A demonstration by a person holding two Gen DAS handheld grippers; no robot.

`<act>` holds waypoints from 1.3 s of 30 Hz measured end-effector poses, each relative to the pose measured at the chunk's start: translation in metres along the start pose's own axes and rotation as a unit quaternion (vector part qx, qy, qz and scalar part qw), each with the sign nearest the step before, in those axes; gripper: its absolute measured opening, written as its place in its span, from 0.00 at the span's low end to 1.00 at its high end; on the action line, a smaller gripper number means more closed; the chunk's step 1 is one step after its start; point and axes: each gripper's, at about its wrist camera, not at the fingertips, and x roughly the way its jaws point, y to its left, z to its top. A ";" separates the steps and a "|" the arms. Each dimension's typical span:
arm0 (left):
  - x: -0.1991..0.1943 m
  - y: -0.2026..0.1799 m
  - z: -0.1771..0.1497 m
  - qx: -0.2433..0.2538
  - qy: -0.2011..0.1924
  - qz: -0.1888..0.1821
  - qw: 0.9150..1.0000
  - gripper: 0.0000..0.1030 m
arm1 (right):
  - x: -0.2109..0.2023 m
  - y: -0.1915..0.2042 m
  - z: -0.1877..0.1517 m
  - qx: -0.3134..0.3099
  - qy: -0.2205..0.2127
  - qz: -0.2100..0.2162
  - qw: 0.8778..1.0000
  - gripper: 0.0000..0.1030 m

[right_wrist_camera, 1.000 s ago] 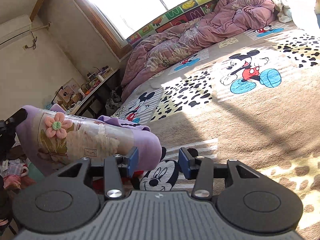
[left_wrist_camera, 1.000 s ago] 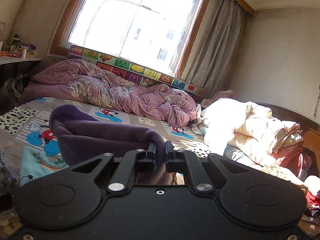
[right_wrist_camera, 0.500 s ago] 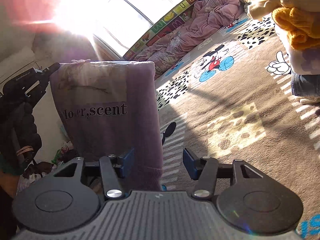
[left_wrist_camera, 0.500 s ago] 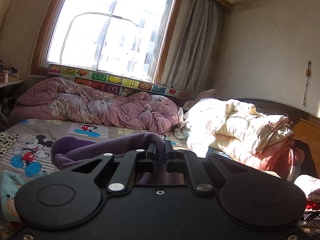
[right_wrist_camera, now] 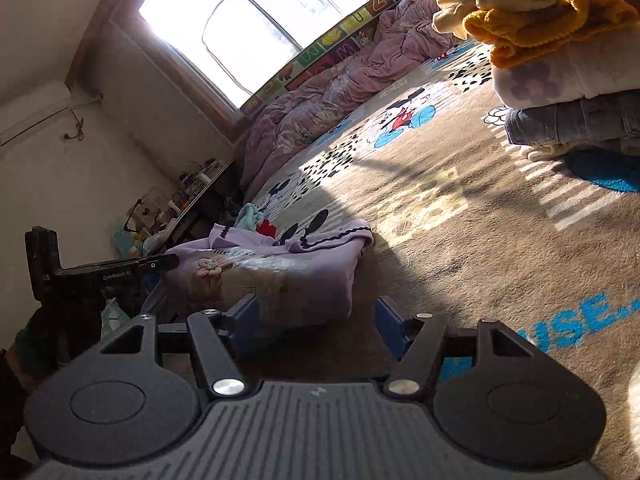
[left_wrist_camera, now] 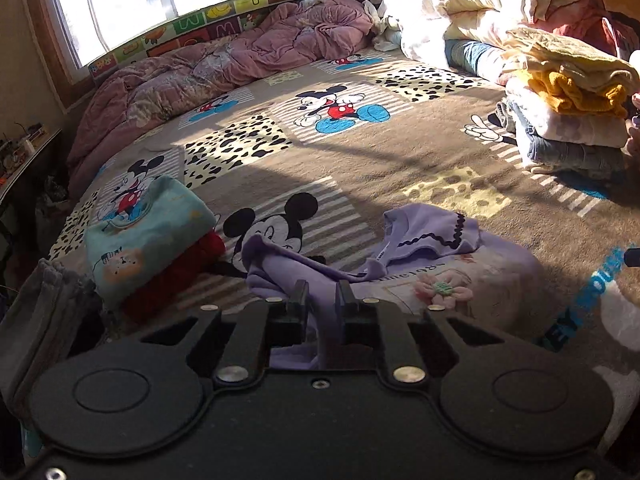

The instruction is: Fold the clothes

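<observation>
Bed, near edge: lilac top lying crumpled, neckline toward window. Your left claw pinches its near-left fabric; right claw gapes empty just behind hem.

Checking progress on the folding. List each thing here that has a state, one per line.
Lilac top: lying crumpled on the bed, unfolded.
Left hand-held gripper: shut on lilac top.
Right hand-held gripper: open.
Teal garment: folded.
Clothes stack: folded, piled.
Pink quilt: rumpled.
</observation>
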 end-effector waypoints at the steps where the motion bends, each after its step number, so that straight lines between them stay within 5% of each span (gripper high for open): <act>1: -0.009 0.011 -0.003 -0.020 -0.003 0.000 1.000 0.12 | 0.004 0.002 -0.005 -0.002 0.002 0.001 1.000 0.63; 3: -0.027 0.033 -0.010 -0.059 -0.008 -0.001 0.998 0.16 | 0.012 0.006 -0.014 -0.004 0.007 0.006 1.000 0.63; 7: -0.045 0.056 -0.019 -0.150 -0.020 -0.031 0.988 0.51 | 0.033 0.015 -0.022 -0.013 0.023 0.007 1.000 0.63; 13: -0.007 0.060 -0.030 -0.225 0.026 -0.075 0.971 0.51 | 0.081 0.030 -0.003 -0.046 0.029 -0.012 0.998 0.63; 17: 0.026 0.047 -0.035 -0.213 0.066 -0.077 0.972 0.52 | 0.117 0.031 0.017 -0.069 0.028 -0.053 0.996 0.63; 26: 0.078 0.031 -0.044 -0.200 0.127 -0.088 0.967 0.52 | 0.171 0.008 0.032 -0.038 0.080 -0.055 0.995 0.64; 28: 0.081 0.023 -0.042 -0.185 0.127 -0.093 0.970 0.49 | 0.174 0.007 0.028 -0.035 0.087 -0.043 0.995 0.51; 31: 0.077 0.014 -0.040 -0.141 0.115 -0.082 0.980 0.21 | 0.168 0.013 0.022 -0.049 0.080 -0.024 0.995 0.35; 39: 0.044 -0.001 -0.038 -0.081 0.074 -0.156 0.982 0.08 | 0.118 0.033 0.012 -0.074 0.050 0.002 0.996 0.24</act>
